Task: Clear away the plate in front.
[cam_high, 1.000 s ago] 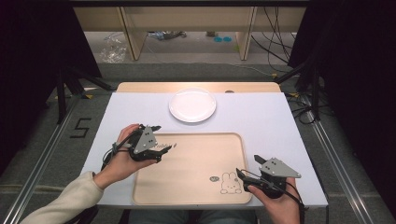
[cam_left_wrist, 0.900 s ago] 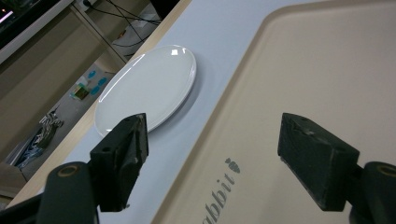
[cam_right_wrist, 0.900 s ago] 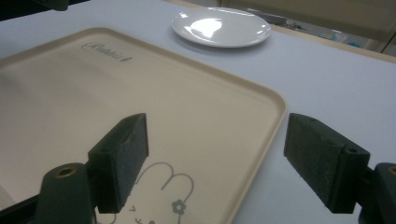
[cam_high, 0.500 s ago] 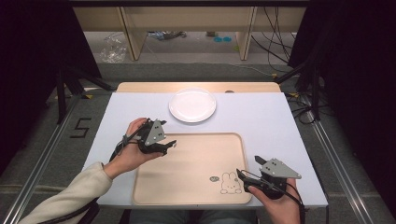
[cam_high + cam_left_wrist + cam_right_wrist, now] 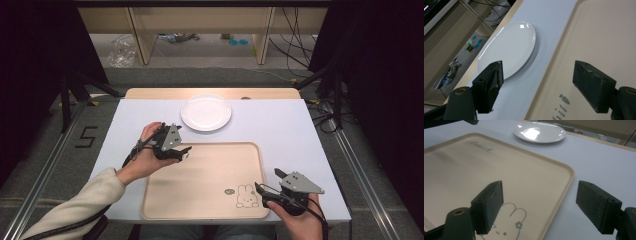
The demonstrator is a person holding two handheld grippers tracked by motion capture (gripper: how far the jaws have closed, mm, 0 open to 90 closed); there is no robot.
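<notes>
A white empty plate [image 5: 206, 113] sits at the far middle of the white table [image 5: 285, 125]. Nearer me lies a beige tray [image 5: 200, 185] with a rabbit drawing [image 5: 245, 196] at its near right. My left gripper [image 5: 185, 152] hovers open over the tray's far left corner, a short way from the plate. Between its jaws [image 5: 539, 72] I see the plate [image 5: 509, 47] to the left and the tray [image 5: 604, 37] to the right. My right gripper [image 5: 261, 190] is open at the tray's near right corner, straddling the tray's rim [image 5: 564, 170], with the plate [image 5: 539, 132] beyond.
A wooden strip [image 5: 210, 93] runs along the table's far edge. Past it are shelf legs [image 5: 142, 40], cables [image 5: 295, 30] and a plastic bag [image 5: 121, 52] on the floor. Metal rails [image 5: 365, 170] flank the table. The white surface right of the plate is bare.
My left gripper has moved away from me and slightly right, closer to the plate. The right gripper has stayed where it was.
</notes>
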